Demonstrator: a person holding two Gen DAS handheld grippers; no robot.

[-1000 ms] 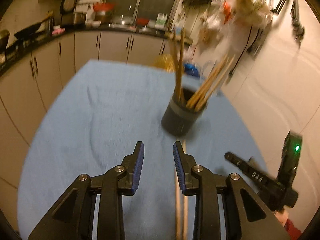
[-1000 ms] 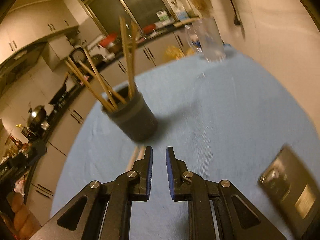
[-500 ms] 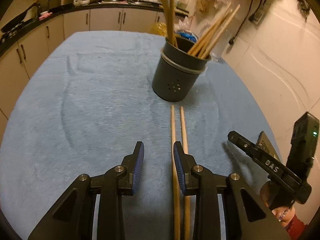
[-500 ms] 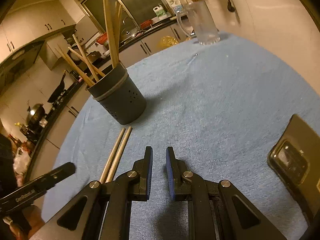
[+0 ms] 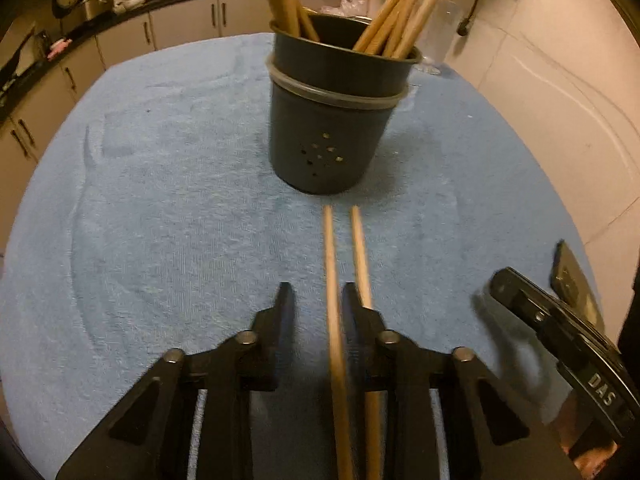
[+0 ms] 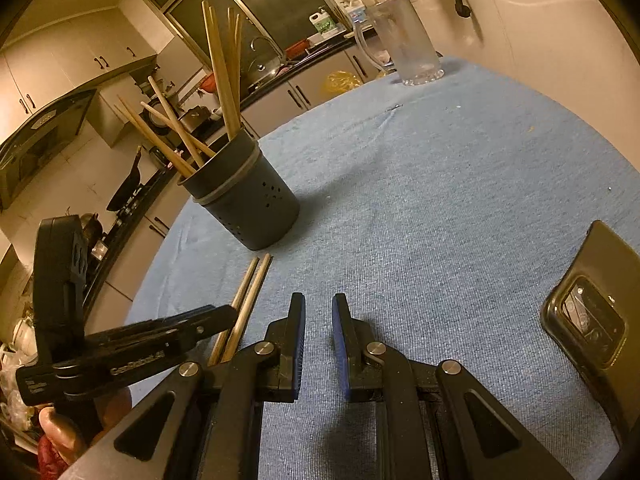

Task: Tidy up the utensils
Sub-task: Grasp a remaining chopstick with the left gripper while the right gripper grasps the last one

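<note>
A dark grey utensil holder (image 5: 328,136) (image 6: 248,208) with several wooden chopsticks in it stands on the blue cloth (image 5: 160,200). In front of it two loose chopsticks lie side by side on the cloth. My left gripper (image 5: 317,292) hangs low over their near half. Its jaws are closing with the left chopstick (image 5: 329,248) between them, and a gap still shows beside its left finger. The other chopstick (image 5: 358,248) runs under the right finger. My right gripper (image 6: 319,304) is shut with nothing in it, just right of the pair (image 6: 252,284).
A black phone (image 6: 592,312) lies on the cloth at the right, close to my right gripper. A glass mug (image 6: 404,48) stands at the far edge by the wall. Kitchen cabinets and a counter run behind and left of the table.
My left gripper has dropped and moved forward towards the holder, so one loose chopstick is now between its fingers, which have narrowed. The right gripper sank slightly.
</note>
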